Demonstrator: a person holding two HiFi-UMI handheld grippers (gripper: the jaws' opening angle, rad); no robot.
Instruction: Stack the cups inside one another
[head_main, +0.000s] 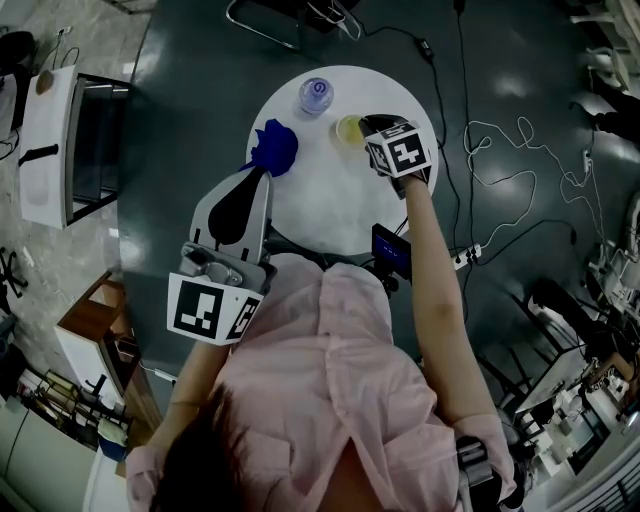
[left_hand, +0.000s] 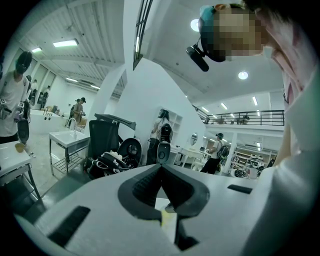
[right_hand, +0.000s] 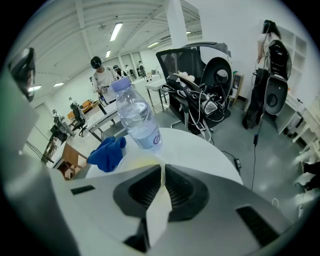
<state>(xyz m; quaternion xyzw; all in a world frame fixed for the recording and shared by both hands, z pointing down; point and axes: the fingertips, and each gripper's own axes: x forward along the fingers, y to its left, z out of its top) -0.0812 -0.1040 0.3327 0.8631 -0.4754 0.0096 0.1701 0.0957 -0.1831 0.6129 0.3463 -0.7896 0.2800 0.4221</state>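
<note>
- Right gripper pinches the wall of 1 yellowish cup — mouth up, long axis vertical, near the bottle on the table.
- Left gripper — jaws pressed together, aimed towards the blue cloth.

1. The lower middle of the round white table is bare, and a gripper could pass there.
2. A bottle stands at the table's top edge.
3. The cup sits just right of the bottle, leaving a narrow gap.
4. The right gripper, clamped on the cup's wall, blocks the table's upper right.
5. A blue cloth fills the table's upper left.
</note>
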